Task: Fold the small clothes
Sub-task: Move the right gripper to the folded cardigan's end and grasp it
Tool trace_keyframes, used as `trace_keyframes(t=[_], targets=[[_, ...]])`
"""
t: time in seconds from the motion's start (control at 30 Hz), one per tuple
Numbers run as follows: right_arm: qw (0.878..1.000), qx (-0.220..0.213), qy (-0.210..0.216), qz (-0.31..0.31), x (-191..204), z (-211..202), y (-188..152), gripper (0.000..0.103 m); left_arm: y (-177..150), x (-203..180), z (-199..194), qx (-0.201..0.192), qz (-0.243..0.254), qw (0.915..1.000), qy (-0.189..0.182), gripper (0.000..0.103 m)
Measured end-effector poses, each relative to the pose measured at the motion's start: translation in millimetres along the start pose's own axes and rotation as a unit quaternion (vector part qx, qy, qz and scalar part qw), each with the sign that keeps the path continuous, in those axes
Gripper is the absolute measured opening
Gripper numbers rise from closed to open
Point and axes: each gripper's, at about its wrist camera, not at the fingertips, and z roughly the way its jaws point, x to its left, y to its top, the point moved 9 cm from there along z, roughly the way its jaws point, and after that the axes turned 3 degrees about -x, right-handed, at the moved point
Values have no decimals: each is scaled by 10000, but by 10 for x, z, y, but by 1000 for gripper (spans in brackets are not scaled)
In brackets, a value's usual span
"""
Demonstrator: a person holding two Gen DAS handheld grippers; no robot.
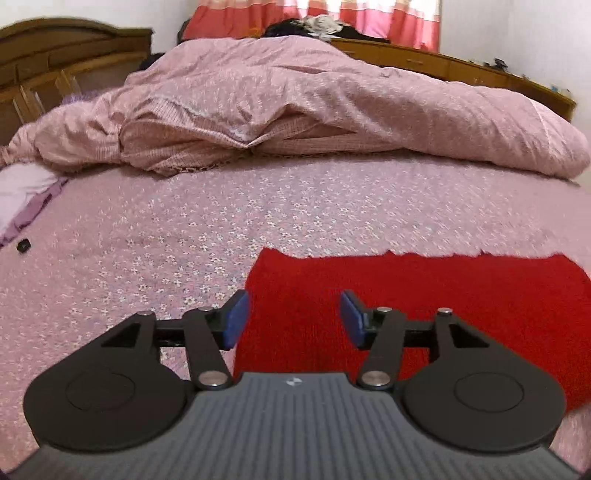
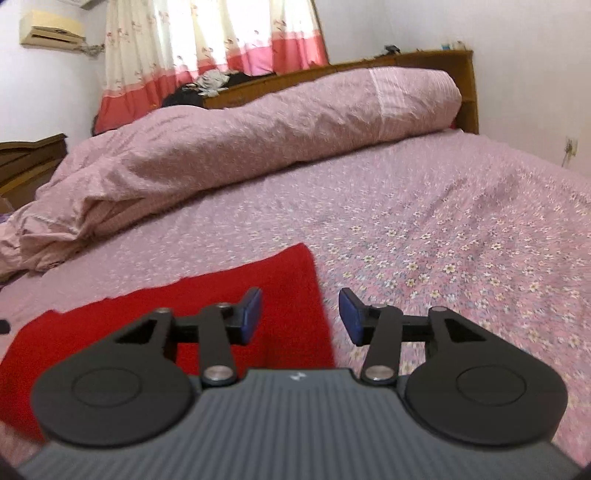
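Left wrist view: pink floral bed (image 1: 155, 236), rumpled duvet (image 1: 295, 110) at far side, red knit garment (image 1: 424, 291) flat on sheet nr front edge. Left gripper (image 1: 293, 319) spread, empty, over garment's left corner; right gripper (image 2: 301, 315) spread, empty, at its rt edge.

No readable text, number or brand name shows in either view. The only mark is a small pale emblem (image 1: 294, 382) on the ribbed grey housing at the bottom centre of the left wrist view, and its twin (image 2: 296, 377) at the same spot in the right wrist view; both are too small and blurred to make out. The cream wall-mounted air conditioner (image 2: 51, 27) at the upper left of the right wrist view bears a dark strip, illegible.
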Motion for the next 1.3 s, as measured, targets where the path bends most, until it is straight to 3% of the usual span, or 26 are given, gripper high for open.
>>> trace_keyframes(t=[0.1, 0.3, 0.5, 0.7, 0.9, 1.1, 1.3], targets=[[9998, 8, 111, -134, 90, -184, -91, 49, -116, -46, -107, 42, 32, 10000, -62, 66], [9993, 41, 211, -302, 224, -362, -264, 49, -498, 26, -104, 504, 42, 9987, 40, 66], [9975, 533, 180, -421, 225, -190, -550, 48, -761, 123, 9, 775, -152, 9969, 0, 73], [9983, 476, 156, -306, 214, -183, -591, 49, -781, 202, 4, 878, -595, 9943, -115, 74], [9986, 444, 218, 209, 152, -317, -553, 50, -794, 179, -134, 798, -423, 9959, -29, 75], [9955, 458, 359, 753, 156, -485, -567, 73, -773, 129, -254, 741, -195, 9970, 89, 75], [9854, 690, 171, 1550, 20, -492, -699, 75, -763, 130, -309, 730, -269, 9970, 38, 75]])
